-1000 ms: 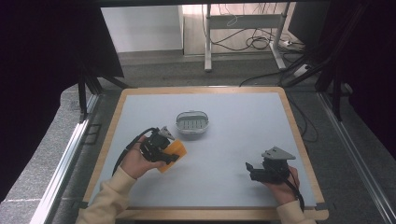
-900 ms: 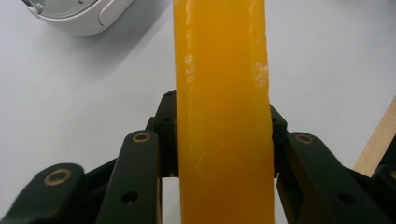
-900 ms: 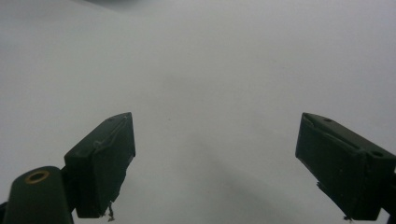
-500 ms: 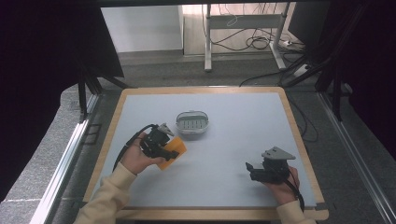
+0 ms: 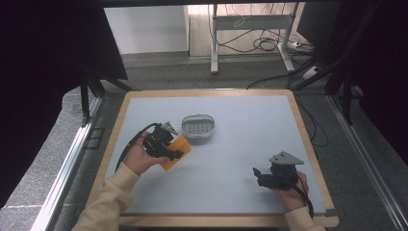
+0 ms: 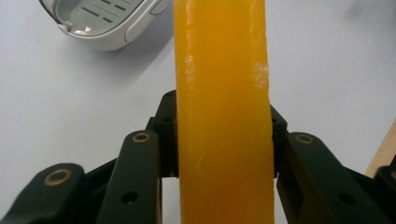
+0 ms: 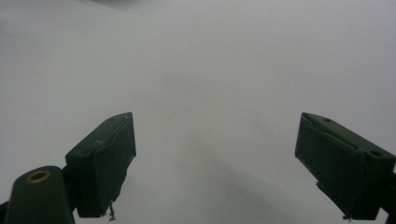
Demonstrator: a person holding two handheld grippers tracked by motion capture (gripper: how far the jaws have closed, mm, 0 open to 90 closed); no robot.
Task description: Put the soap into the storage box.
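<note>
The left tool (image 5: 174, 153) is clamped on an orange bar of soap (image 5: 176, 149), and from above you can see the person's left hand (image 5: 140, 156) holding it out over the pale tabletop (image 5: 240, 120), on the left half. The soap sticks out past the jaws toward the white soap dish (image 5: 197, 127), which sits just beyond it, close but not touching as far as I can tell from here.

Looking along the left tool (image 6: 224, 135), the grip is plain: both black jaws press flat against the soap (image 6: 222, 107) from either side, and the bar stands on edge between them, running straight up the middle. Its surface is glossy, with a few pale scuffs near the top. The dish (image 6: 105, 21) lies up in the left corner, with its slotted grey insert showing inside the white rim.

Over on the right, the right tool (image 5: 260, 174) sits low near the front right corner of the tabletop, cradled in the right hand (image 5: 290, 192), well apart from the soap and the dish. Its jaws point left, across the surface. In its own view the right tool (image 7: 215, 158) stands wide apart, both dark pads (image 7: 105, 158) spread with bare grey tabletop (image 7: 210, 70) between them.
</note>
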